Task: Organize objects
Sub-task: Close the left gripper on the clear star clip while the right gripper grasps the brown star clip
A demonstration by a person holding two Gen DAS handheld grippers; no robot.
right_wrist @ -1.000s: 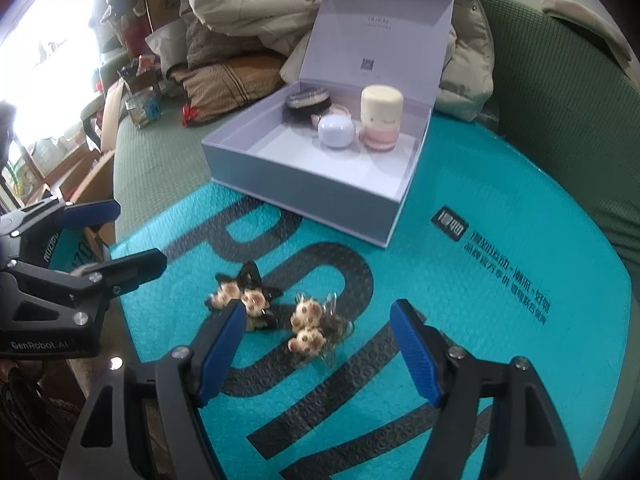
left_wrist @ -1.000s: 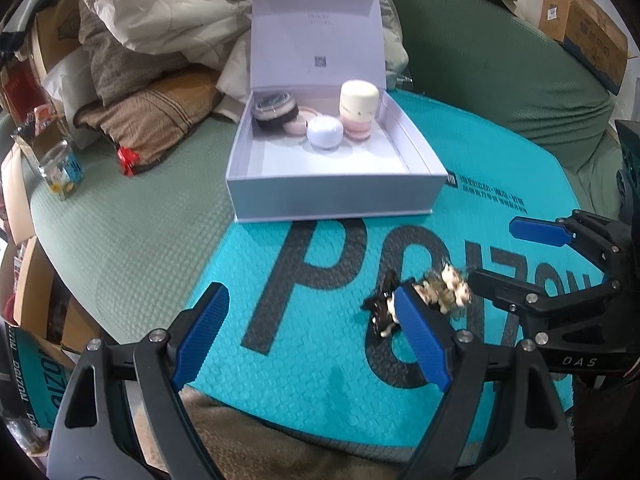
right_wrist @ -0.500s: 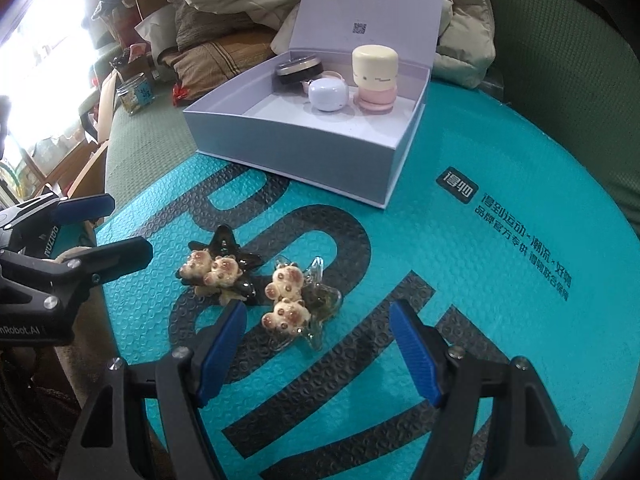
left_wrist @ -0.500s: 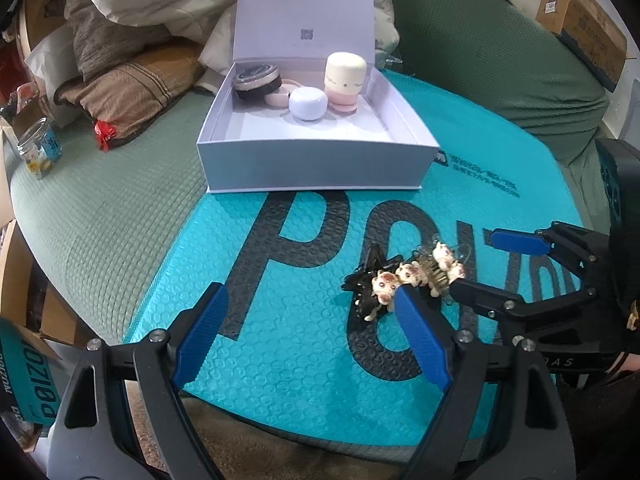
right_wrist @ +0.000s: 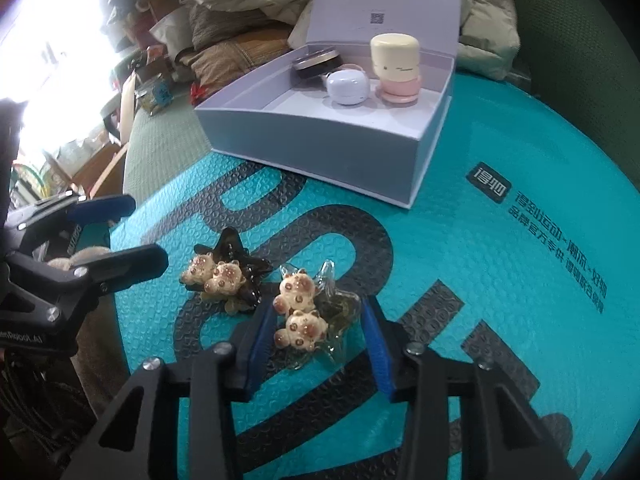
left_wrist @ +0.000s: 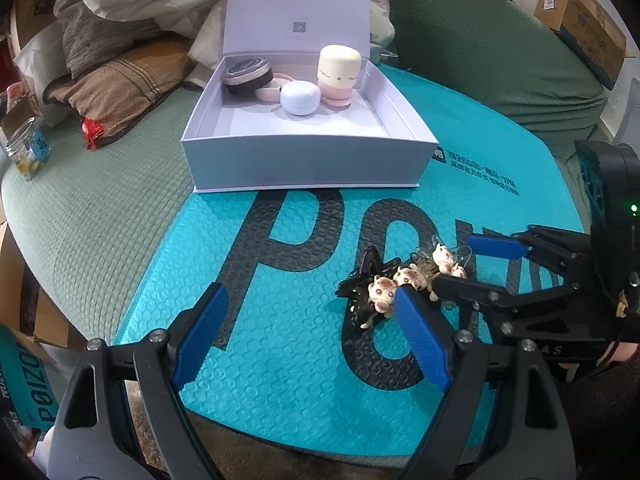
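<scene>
Two star-shaped hair clips with little bear figures lie on a teal bubble mailer (right_wrist: 500,280): a black one (right_wrist: 224,270) (left_wrist: 370,294) and a clear one (right_wrist: 308,312) (left_wrist: 438,260). My right gripper (right_wrist: 316,330) is partly closed, its blue fingers on either side of the clear clip, not visibly pressing it. My left gripper (left_wrist: 308,332) is open and empty, its right finger just in front of the black clip. An open grey box (left_wrist: 308,156) (right_wrist: 320,140) holds a black jar, a white round case, a pink compact and a cream-and-pink jar.
The mailer lies on a green textured couch (left_wrist: 100,200). Pillows and bedding (left_wrist: 120,40) are piled behind the box. A small glass jar (left_wrist: 28,148) stands at the left. A cardboard box (left_wrist: 580,20) sits at the far right.
My right gripper has moved down and forward around the clear clip and its fingers have narrowed. My left gripper has drifted closer to the black clip.
</scene>
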